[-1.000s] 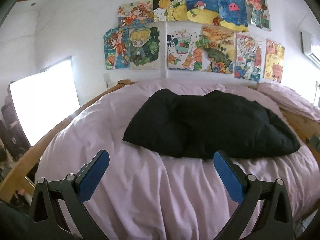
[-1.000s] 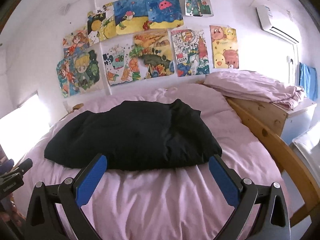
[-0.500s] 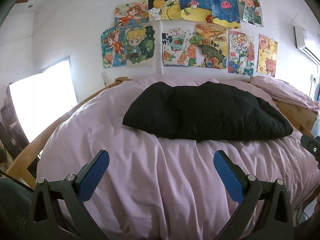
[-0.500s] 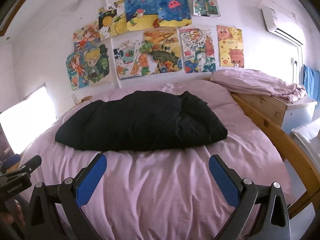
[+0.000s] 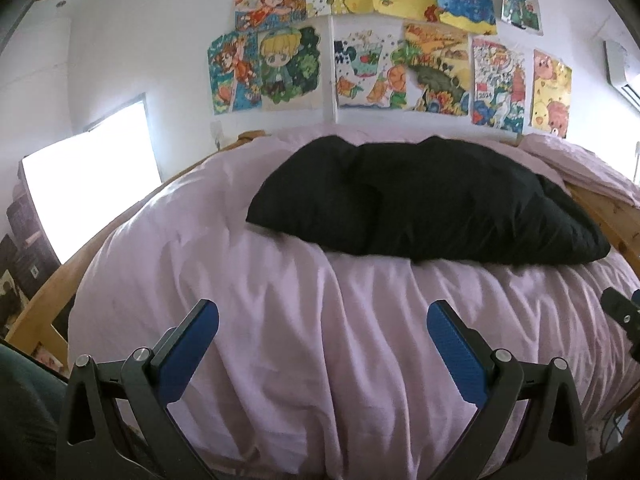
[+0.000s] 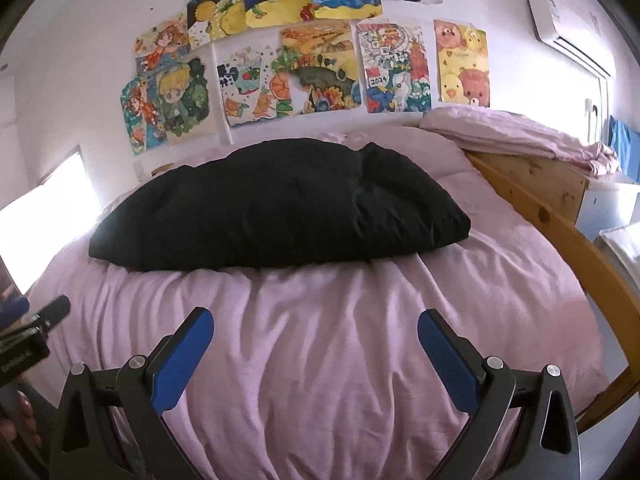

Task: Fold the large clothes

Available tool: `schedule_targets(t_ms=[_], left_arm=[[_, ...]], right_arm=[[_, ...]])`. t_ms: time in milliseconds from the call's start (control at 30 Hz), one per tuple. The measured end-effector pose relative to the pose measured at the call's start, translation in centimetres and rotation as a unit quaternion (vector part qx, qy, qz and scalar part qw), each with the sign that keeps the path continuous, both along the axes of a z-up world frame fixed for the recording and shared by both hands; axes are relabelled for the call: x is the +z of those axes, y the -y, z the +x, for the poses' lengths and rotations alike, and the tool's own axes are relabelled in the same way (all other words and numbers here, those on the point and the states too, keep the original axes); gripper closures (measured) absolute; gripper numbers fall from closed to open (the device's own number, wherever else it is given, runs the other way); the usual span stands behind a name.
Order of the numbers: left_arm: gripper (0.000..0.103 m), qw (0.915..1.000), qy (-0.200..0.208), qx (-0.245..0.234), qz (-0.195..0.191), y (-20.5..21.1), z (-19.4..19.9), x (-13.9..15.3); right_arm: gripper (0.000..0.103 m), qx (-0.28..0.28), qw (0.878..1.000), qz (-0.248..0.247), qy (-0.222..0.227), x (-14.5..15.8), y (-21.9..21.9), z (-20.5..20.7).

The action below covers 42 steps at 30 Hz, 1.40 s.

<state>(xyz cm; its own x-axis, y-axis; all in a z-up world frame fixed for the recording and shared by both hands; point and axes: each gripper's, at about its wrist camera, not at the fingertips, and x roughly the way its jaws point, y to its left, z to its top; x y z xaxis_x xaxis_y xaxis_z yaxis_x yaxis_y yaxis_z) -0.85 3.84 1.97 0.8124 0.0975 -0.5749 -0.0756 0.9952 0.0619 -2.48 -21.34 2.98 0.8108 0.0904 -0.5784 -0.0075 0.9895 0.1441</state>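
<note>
A large black garment (image 5: 424, 200) (image 6: 280, 204) lies folded into a thick bundle across the far half of a bed with a pink cover (image 5: 320, 340) (image 6: 328, 340). My left gripper (image 5: 322, 316) hovers open over the near part of the bed, well short of the garment, nothing between its blue pads. My right gripper (image 6: 315, 318) is also open and empty, held back from the garment's near edge. The right gripper's tip (image 5: 620, 312) shows at the right edge of the left wrist view, and the left gripper's body (image 6: 28, 340) at the left edge of the right one.
A wooden bed frame (image 6: 560, 232) runs along the right side and another rail (image 5: 48, 292) along the left. A pink duvet (image 6: 520, 136) is piled on a wooden unit at the right. Drawings (image 5: 380, 40) cover the wall behind, with a bright window (image 5: 88, 184) at the left.
Both grippers have pulled back from the black garment toward the foot of the bed, so it looks farther away. Their jaws stay open and the garment has not moved.
</note>
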Motion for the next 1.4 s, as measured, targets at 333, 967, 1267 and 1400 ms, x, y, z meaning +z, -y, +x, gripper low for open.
schedule_targets(t_ms=[333, 967, 1267, 1400], left_arm=[[0.001, 0.9997, -0.005, 0.022, -0.001, -0.74, -0.16, -0.45], [0.001, 0.9998, -0.015, 0.012, 0.004, -0.67, 0.23, -0.84], [0.001, 0.9998, -0.013, 0.01, 0.006, -0.61, 0.3, -0.83], [0.001, 0.9999, -0.014, 0.009, 0.005, -0.61, 0.29, -0.82]], right_arm=[[0.0, 0.003, 1.0, 0.0, -0.001, 0.12, -0.06, -0.46], [0.0, -0.009, 1.0, -0.001, -0.015, -0.57, 0.25, -0.14], [0.0, -0.008, 1.0, 0.001, -0.017, -0.51, 0.27, -0.18], [0.0, -0.008, 1.0, 0.001, -0.018, -0.5, 0.3, -0.12]])
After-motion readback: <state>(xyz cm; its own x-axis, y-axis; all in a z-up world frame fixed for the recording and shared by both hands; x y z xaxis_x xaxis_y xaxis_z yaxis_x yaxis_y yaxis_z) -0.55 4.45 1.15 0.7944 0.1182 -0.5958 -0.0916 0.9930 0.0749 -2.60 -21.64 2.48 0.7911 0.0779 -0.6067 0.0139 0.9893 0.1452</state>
